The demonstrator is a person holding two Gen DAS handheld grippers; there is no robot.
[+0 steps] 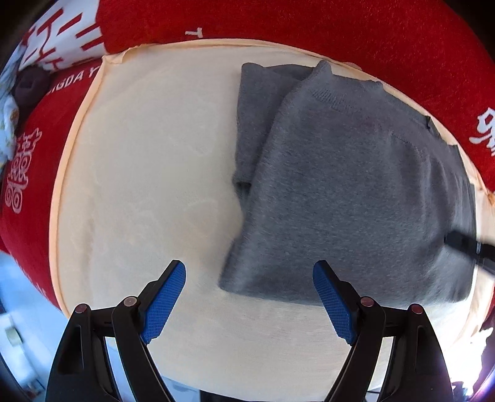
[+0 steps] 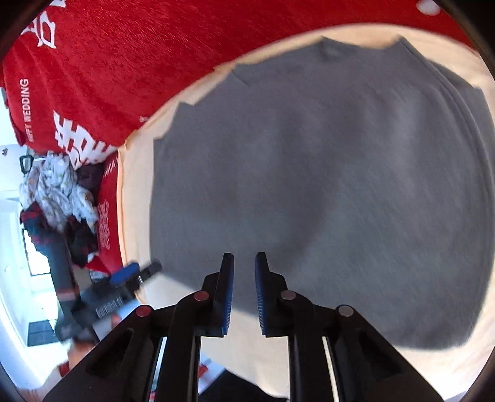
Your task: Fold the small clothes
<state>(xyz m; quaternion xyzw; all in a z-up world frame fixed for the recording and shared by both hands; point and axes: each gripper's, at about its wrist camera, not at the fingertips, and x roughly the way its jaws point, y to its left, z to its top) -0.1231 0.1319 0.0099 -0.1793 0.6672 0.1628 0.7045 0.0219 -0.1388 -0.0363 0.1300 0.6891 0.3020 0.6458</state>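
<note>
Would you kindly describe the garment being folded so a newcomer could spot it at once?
Find the red bedspread with white lettering, then the cream board lying on it. The grey knitted garment lies on that board's right half, the only plain grey fuzzy piece, unlike the patterned clothes pile beside the board.

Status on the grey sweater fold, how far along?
Done: the grey sweater lies on the cream mat with one side already folded over, a layer showing beneath. In hand: nothing. The left tongs are open and empty; the right tongs are narrowly parted over the sweater, gripping nothing. Left: likely a final fold, plus the clothes pile.
</note>
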